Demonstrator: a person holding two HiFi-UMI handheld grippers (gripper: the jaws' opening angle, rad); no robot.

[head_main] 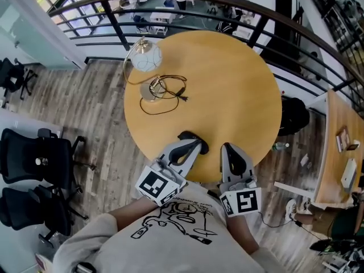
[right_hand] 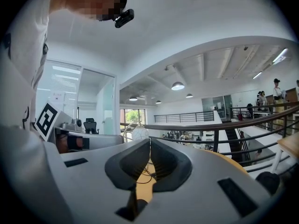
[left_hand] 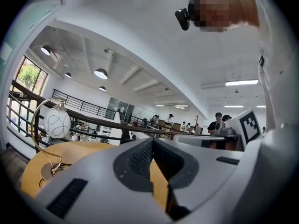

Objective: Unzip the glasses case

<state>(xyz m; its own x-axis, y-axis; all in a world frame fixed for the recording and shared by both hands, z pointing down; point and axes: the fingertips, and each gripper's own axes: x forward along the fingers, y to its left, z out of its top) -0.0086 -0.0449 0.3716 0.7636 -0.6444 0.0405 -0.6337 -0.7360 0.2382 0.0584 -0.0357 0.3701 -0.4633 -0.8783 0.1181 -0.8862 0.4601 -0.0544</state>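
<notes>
**no case in sight yet: find it before opening anything**

the fingers (left_hand: 136,161) of my left gripper (left_hand: 152,143) are pressed together with nothing between them, only a sliver of wood showing through the gap lower down. the right gripper (right_hand: 149,142) is the same: tips touching, empty. both hover side by side over the near edge of the round tabletop (head_main: 227,84), pointing roughly level across it.

past them i see a globe lamp (head_main: 144,57) at the far left of the tabletop and a loose cable (head_main: 165,95) coiled beside its base. i can't make out a glasses case in any view. the dark shape at the left gripper's tips in the head view looks to me like its own pads, though i can't be sure.

so i judge the task has not started. to do this step well i'd locate the case first, then spread both pairs of fingers before closing in. one gripper should pin the body flat, and the other should pinch the small zipper pull squarely. i'd keep both well apart from the cable, which could snag.
</notes>
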